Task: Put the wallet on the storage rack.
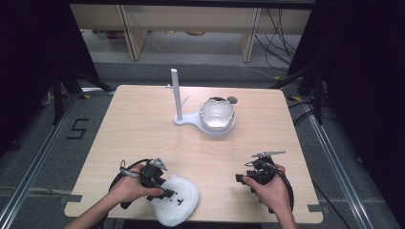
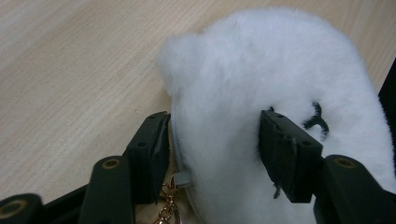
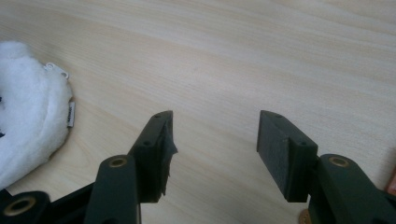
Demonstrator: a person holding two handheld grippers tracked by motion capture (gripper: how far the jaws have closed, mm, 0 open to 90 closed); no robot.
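Wood table (image 1: pixel 143 124): left tool (image 2: pixel 212 140) straddling fluffy white pouch (image 2: pixel 261 79).

Left hand-held gripper (image 2: pixel 212 140) gripping, right hand-held gripper (image 3: pixel 215 140) open

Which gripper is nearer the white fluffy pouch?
Left. The left gripper straddles the fluffy pouch at its zip edge; the right gripper sits off to its side over bare table.

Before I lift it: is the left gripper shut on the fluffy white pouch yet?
Yes, it looks shut on it: the left gripper has both pads pressing into the fluffy white pouch, denting the fur.
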